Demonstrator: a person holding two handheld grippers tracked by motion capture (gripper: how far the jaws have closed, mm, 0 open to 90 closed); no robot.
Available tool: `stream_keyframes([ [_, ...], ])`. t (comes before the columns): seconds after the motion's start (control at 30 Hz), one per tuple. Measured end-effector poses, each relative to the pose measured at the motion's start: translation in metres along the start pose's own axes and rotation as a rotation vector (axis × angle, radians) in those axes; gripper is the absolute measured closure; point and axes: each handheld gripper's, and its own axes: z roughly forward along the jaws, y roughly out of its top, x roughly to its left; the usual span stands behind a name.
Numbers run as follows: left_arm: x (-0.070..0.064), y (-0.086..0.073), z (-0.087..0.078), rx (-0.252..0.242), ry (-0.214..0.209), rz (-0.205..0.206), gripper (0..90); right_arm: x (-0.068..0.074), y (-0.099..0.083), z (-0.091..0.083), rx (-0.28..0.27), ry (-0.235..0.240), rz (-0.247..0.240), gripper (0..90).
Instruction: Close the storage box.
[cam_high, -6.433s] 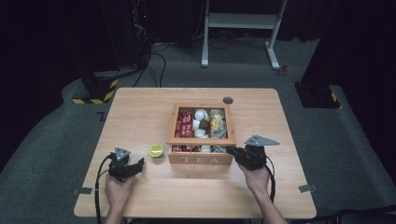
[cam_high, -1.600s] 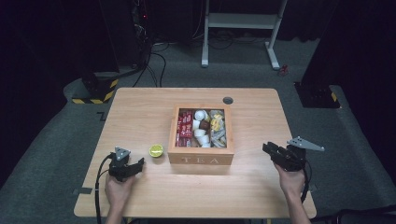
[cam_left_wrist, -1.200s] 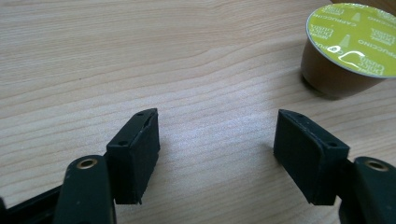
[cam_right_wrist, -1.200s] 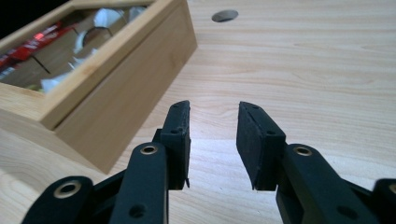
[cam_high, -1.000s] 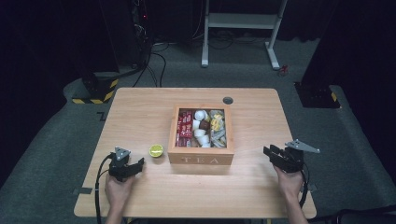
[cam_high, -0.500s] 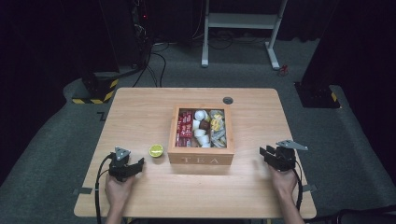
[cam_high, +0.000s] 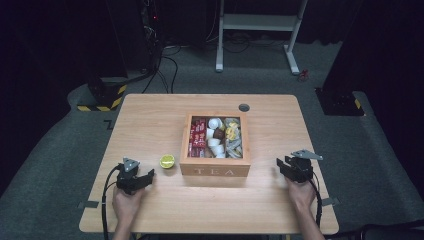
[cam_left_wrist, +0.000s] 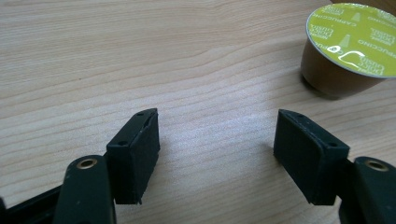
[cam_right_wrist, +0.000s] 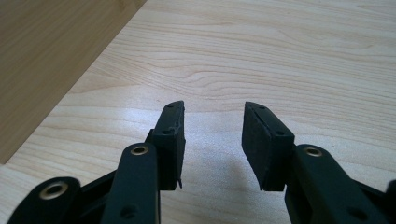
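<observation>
Left gripper (cam_high: 145, 176) rests low over the table (cam_high: 150, 120) at its near-left part, jaws spread wide with bare wood between them. In the left gripper view the gripper (cam_left_wrist: 217, 154) has nothing between its pads; the capsule (cam_left_wrist: 351, 46) — green lid printed "cappuccino", brown body — stands upright on the table ahead and to the right of the jaws, apart from them. From the high view the capsule (cam_high: 167, 161) sits just left of the box (cam_high: 215, 170), near its front-left corner, not touching it.

Right gripper (cam_high: 286, 165) is held over the table to the right of the box, jaws parted narrowly and empty. In the right gripper view the gripper (cam_right_wrist: 212, 140) faces bare wood — the box wall (cam_right_wrist: 51, 60) stands to its left, clear of the jaws. The box, marked "TEA", holds sachets and pods in compartments.
</observation>
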Motion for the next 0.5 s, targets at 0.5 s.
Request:
stream_keyframes([
  [0.5, -0.0002, 0.0000, 0.0000, 0.000, -0.002, -0.001, 31.8, 0.0015, -0.0029, 0.0107, 0.030, -0.013, -0.013, 54.8],
])
